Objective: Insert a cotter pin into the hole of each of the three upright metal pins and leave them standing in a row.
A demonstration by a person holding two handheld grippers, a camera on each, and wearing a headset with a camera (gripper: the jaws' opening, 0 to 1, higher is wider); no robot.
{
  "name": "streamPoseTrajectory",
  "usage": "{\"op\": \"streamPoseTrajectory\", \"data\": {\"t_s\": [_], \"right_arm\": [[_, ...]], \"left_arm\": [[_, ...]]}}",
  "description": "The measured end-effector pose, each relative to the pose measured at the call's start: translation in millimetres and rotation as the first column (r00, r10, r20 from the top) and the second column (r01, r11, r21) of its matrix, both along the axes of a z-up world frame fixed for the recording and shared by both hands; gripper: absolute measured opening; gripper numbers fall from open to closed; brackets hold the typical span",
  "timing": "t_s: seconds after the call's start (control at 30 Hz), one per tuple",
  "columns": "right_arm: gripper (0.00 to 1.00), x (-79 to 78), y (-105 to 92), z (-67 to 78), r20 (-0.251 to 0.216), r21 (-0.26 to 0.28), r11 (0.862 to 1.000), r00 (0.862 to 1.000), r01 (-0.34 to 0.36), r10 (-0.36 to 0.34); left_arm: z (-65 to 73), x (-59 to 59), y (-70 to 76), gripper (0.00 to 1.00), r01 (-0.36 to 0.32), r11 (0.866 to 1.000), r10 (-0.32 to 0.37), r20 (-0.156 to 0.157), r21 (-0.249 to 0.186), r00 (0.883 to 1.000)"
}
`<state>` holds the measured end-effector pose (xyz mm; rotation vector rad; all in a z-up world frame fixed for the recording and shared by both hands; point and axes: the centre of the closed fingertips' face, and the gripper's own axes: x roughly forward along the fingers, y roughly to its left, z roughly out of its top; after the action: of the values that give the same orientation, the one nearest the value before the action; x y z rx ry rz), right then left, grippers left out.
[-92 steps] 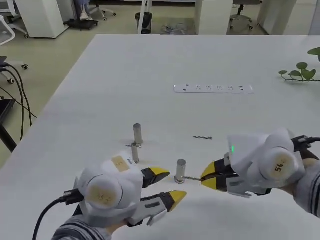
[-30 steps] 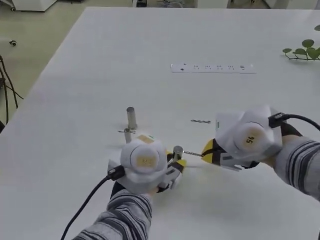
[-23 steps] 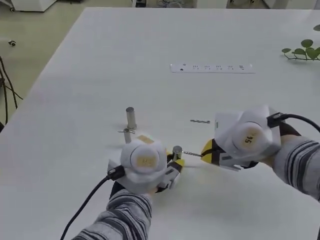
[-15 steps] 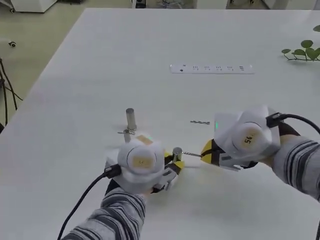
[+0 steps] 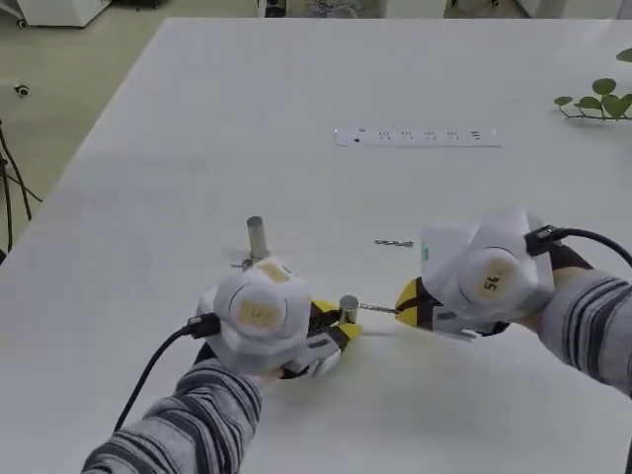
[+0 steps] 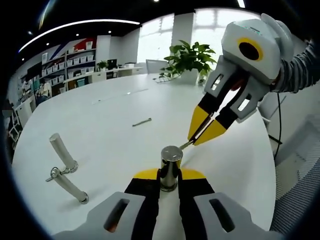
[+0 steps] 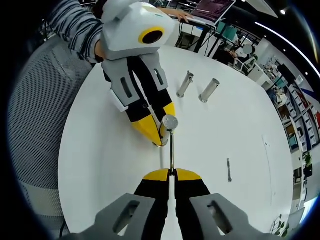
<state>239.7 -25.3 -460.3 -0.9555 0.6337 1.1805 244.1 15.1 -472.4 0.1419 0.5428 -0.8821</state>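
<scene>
On the white table (image 5: 197,118), the yellow-tipped left gripper (image 5: 341,324) is clamped around the nearest short upright steel pin (image 6: 170,161). From the right, the right gripper (image 7: 171,174) pinches a thin metal cotter pin (image 7: 171,147), whose tip meets that pin just under its top. Farther left stand two more steel pins (image 6: 63,152), the nearer already carrying a cotter. A spare cotter pin (image 5: 394,243) lies beyond, and a white power strip (image 5: 415,136) farthest.

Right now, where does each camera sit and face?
Head view: on the headset, looking down at the table, left claw, right claw and striped sleeves.
Left gripper view: on the left claw, looking along its jaws at the clamped metal pin.
Right gripper view: on the right claw, looking along its held cotter pin.
Both gripper views share the metal pin and the opposite claw with its sleeve.
</scene>
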Motion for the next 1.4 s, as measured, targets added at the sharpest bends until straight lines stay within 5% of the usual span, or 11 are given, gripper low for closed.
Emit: {"op": "streamPoseTrajectory", "data": {"t_s": [0.73, 1.4], "right_arm": [[0.00, -4.1, 1.7, 7.2, 0.028, -0.002, 1.000, 0.999, -0.020, 0.020], [0.00, -10.9, 10.1, 17.1, 0.038, 0.009, 0.999, 0.998, -0.041, 0.040]], "left_arm": [[-0.8, -1.7, -0.1, 0.10, 0.049, 0.999, -0.049, -0.008, 0.013, 0.999], [-1.9, -2.2, 1.1, 0.10, 0.029, 0.999, -0.029, -0.009, 0.027, 1.000]]}}
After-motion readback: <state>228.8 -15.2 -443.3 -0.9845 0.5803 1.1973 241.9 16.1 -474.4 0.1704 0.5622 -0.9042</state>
